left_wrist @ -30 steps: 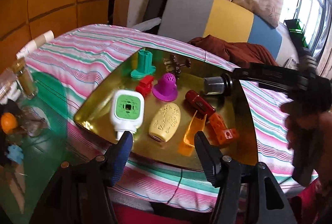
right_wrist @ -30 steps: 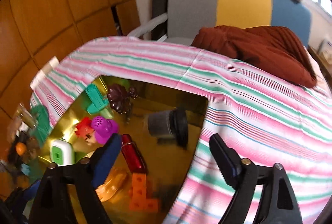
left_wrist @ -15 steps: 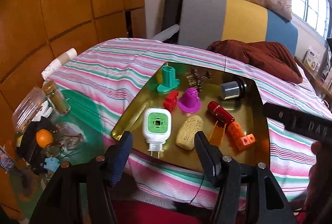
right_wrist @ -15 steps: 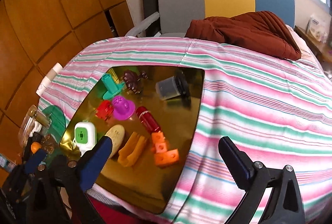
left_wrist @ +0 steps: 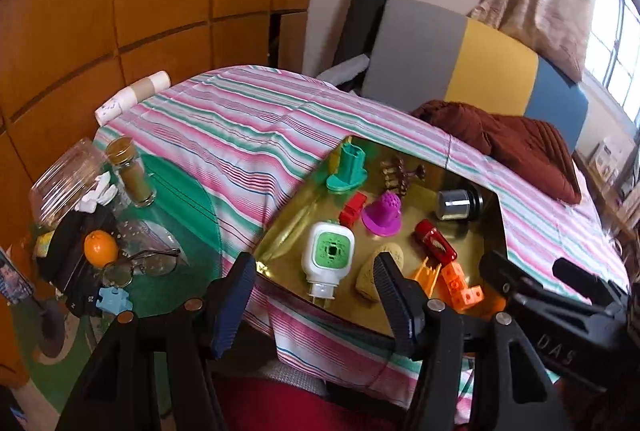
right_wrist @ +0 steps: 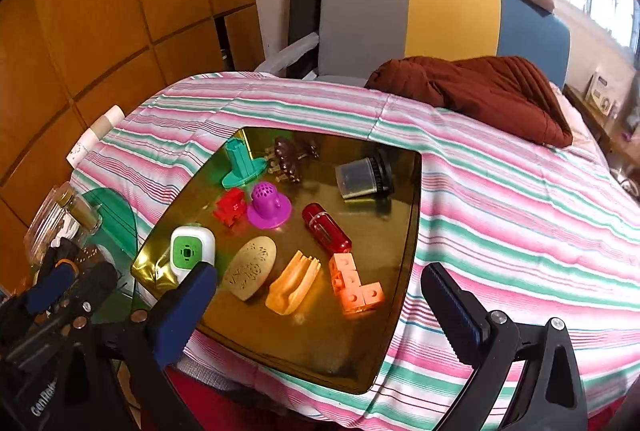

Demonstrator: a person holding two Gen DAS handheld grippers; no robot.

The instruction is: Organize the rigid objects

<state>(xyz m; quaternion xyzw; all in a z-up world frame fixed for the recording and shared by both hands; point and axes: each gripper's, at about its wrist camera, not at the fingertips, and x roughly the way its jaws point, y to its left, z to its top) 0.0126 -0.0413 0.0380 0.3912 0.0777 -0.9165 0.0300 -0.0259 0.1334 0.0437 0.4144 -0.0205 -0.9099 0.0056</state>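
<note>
1. Hovering at the near edge of the gold tray (right_wrist: 400,295), the right gripper (right_wrist: 320,295) has just been spreading its jaws and now holds them wide apart with nothing between the pads
2. Beside it the left gripper (left_wrist: 312,295) also stands parted and empty, above the tray's near left corner
3. The tray lies on a pink, green and white striped cloth (right_wrist: 500,215), and all the small rigid items sit on it
4. Far row: a teal stand (right_wrist: 242,165) upright, a dark brown hair clip (right_wrist: 290,159) just beside it, and a black-capped clear jar (right_wrist: 364,175) lying on its side
5. Middle row: a red toy (right_wrist: 230,207) touching a magenta perforated dome (right_wrist: 268,205), then a red cylinder (right_wrist: 326,229) lying tilted
6. Near row: a white plug-in device with a green face (right_wrist: 188,251), a beige oval case (right_wrist: 250,267), an orange scoop-like piece (right_wrist: 294,283) and joined orange cubes (right_wrist: 354,287)
7. A brown quilted cloth (right_wrist: 480,95) is heaped at the far right of the striped cloth, well apart from the tray
8. Left of the tray, lower down, a green surface (left_wrist: 176,191) holds a spice jar (left_wrist: 132,175), an orange fruit (left_wrist: 100,247) and spectacles (left_wrist: 140,265)
</note>
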